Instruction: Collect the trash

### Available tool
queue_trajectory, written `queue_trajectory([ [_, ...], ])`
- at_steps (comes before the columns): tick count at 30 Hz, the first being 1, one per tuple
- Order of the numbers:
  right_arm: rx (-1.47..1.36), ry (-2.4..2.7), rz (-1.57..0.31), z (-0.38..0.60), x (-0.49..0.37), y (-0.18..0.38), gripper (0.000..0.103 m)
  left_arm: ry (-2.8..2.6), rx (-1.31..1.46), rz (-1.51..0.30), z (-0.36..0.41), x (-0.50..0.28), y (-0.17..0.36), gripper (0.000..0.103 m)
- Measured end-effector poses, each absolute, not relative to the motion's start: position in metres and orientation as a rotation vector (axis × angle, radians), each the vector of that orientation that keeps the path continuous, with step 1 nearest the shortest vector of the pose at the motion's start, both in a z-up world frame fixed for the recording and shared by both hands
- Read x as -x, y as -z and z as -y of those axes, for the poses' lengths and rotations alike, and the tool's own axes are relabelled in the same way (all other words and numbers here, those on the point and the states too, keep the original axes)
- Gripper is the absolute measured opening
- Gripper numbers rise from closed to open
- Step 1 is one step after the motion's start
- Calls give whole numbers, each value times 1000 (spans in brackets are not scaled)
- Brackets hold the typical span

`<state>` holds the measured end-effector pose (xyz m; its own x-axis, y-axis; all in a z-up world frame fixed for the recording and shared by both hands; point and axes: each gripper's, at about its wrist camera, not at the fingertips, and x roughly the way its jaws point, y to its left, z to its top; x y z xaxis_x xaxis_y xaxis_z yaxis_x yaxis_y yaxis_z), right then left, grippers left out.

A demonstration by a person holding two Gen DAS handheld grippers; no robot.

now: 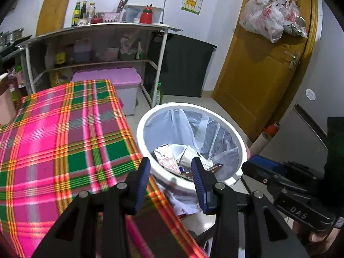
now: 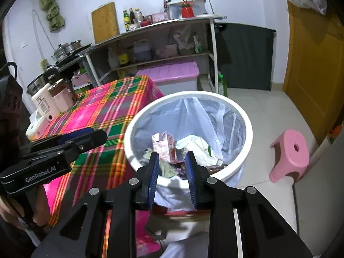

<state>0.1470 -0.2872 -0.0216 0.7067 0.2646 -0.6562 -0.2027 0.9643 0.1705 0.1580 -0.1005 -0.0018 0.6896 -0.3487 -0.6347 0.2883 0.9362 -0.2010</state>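
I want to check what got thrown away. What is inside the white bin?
The white bin holds a pale plastic liner, a crumpled pink carton, white wrappers and a brown scrap. Whatever lies beneath that pile is covered.

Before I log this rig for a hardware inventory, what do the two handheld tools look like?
Both are matte black frames with silver round pivot bolts and two ribbed blue finger pads. The left tool has its body lettered "GenRobot.AI" in grey, seen from the right wrist. The right tool has its body marked "DAS", seen from the left wrist. No cables visible.
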Motion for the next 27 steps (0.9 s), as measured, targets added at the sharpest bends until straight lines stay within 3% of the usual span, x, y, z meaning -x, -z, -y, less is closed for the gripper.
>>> queue_trajectory([
  [27, -48, -297, -684, 269, -70, 7, 27, 269, 56, -666, 82, -77, 0, 42],
])
